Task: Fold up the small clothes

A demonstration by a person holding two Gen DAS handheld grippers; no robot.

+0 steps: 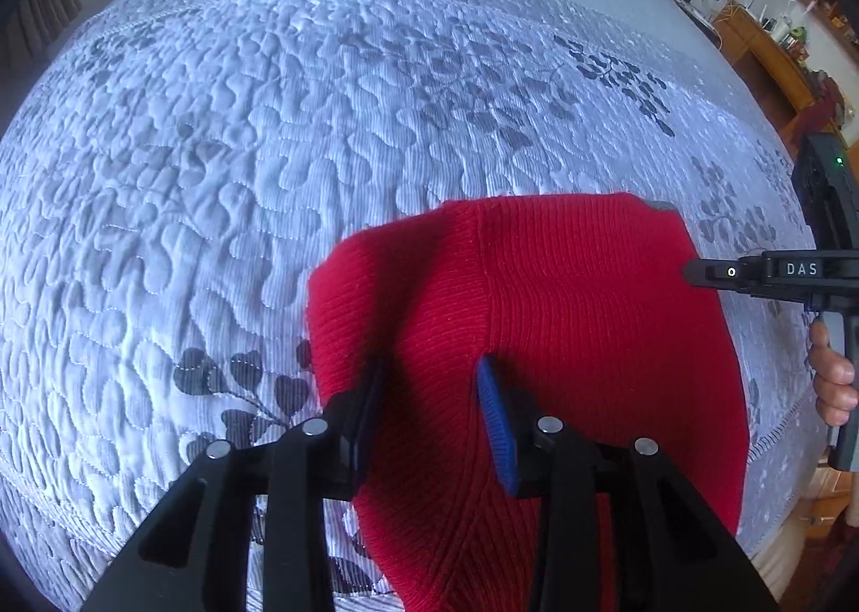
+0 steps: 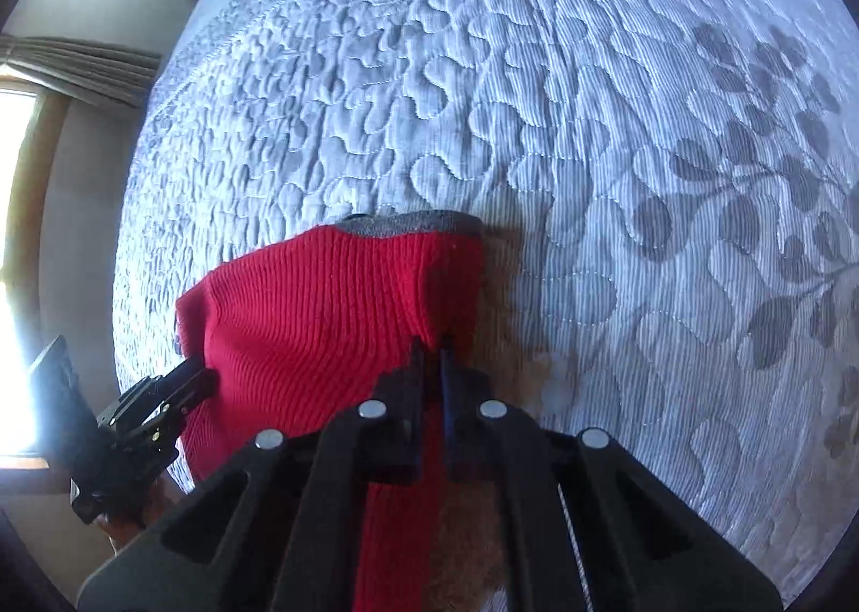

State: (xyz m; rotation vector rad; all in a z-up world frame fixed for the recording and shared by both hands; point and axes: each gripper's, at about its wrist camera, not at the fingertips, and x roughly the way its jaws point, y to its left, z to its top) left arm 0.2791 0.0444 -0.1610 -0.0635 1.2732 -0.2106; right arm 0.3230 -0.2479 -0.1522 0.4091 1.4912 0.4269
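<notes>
A small red knit garment (image 1: 563,300) with a grey trimmed edge (image 2: 413,224) lies on a quilted bedspread (image 1: 268,155). In the left wrist view my left gripper (image 1: 429,370) is open, its two fingers straddling a raised ridge of the red knit at its near edge. In the right wrist view my right gripper (image 2: 432,343) is shut on the red garment (image 2: 322,311) at its right edge. The right gripper also shows in the left wrist view (image 1: 698,272), at the garment's far right side. The left gripper shows at the garment's left edge in the right wrist view (image 2: 201,376).
The pale blue-grey bedspread (image 2: 617,155) with dark leaf prints fills both views. A wooden shelf with cables and small items (image 1: 773,48) stands beyond the bed's right side. A window with a curtain (image 2: 32,139) is at the left.
</notes>
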